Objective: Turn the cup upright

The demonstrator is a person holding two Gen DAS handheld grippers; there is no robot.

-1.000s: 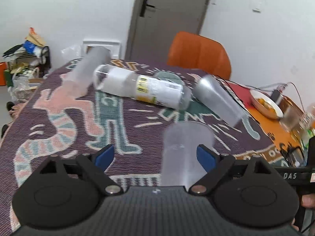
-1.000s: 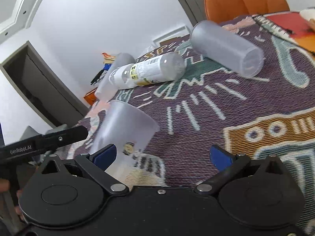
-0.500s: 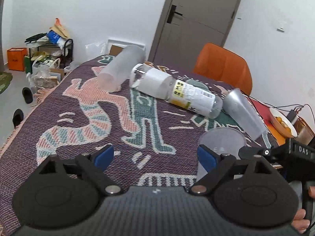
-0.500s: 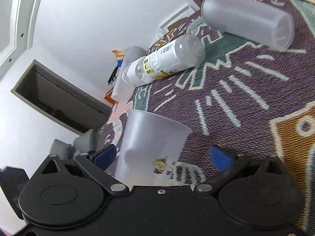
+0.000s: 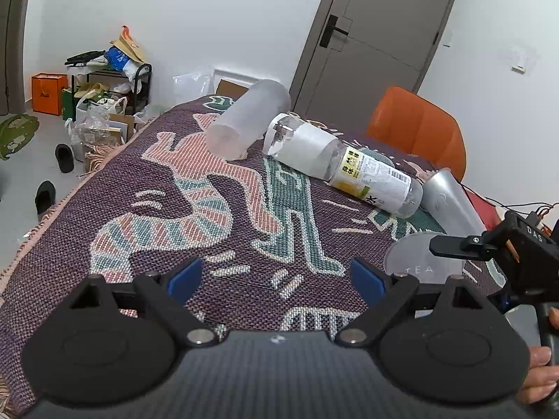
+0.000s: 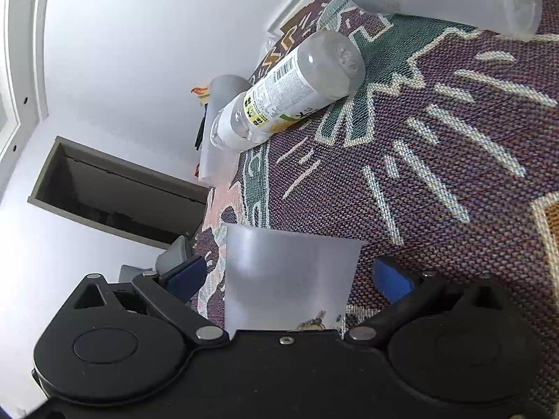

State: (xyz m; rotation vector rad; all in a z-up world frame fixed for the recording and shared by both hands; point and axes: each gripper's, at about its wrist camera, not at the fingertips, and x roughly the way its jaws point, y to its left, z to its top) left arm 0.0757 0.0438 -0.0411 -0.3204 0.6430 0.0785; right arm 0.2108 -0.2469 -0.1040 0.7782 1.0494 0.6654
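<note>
A frosted plastic cup (image 6: 290, 279) sits between the fingers of my right gripper (image 6: 290, 281), whose jaws stand wide open on either side of it, not pressing it. In the left wrist view the same cup (image 5: 419, 262) stands on the patterned cloth at the right, its flat base with "TEA" lettering facing up, with the right gripper's finger over it. My left gripper (image 5: 276, 277) is open and empty above the cloth, to the left of the cup.
A frosted tumbler (image 5: 248, 118), a clear labelled bottle (image 5: 346, 166) and another frosted cup (image 5: 450, 199) lie on their sides on the woven tablecloth (image 5: 174, 216). An orange chair (image 5: 415, 129) stands behind the table. Clutter lies on the floor at left.
The left gripper has drawn back and to the left, away from the cup. The right gripper has rolled and closed in around the cup, which now sits centred between its fingers.
</note>
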